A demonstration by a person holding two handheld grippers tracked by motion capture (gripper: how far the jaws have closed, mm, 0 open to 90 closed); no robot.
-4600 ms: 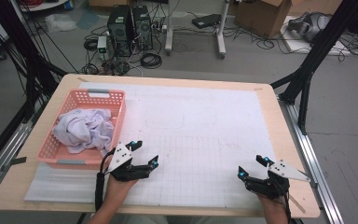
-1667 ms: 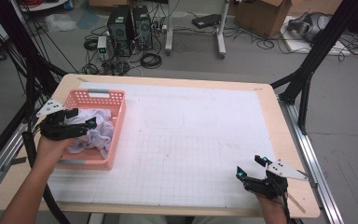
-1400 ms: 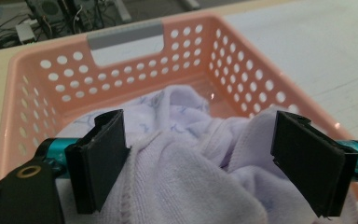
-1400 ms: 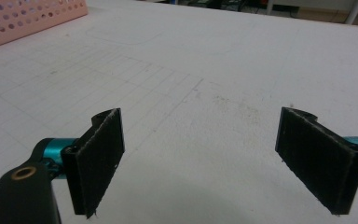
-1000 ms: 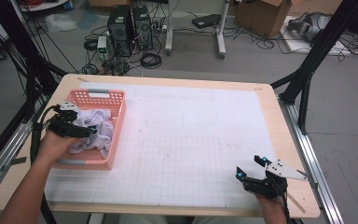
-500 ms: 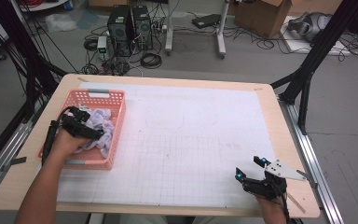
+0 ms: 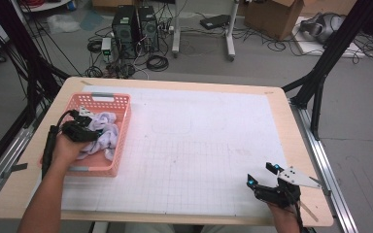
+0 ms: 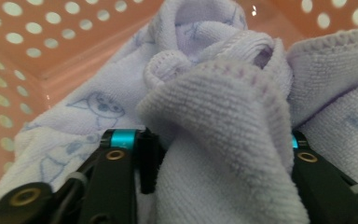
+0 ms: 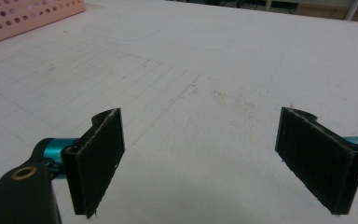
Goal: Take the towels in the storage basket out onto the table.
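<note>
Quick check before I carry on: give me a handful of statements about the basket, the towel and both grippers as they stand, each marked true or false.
1. The left gripper is down in the pink basket. True.
2. A fold of the lilac towel lies between the left gripper's jaws, which have just been closing. True.
3. The right gripper holds a corner of the towel. False: its jaws stand wide apart with nothing between them, above the white gridded mat.
4. The basket sits at the right end of the table. False: in the high view it sits at the left end.
5. The towel is spread flat on the mat. False: it is bunched up inside the basket.
</note>
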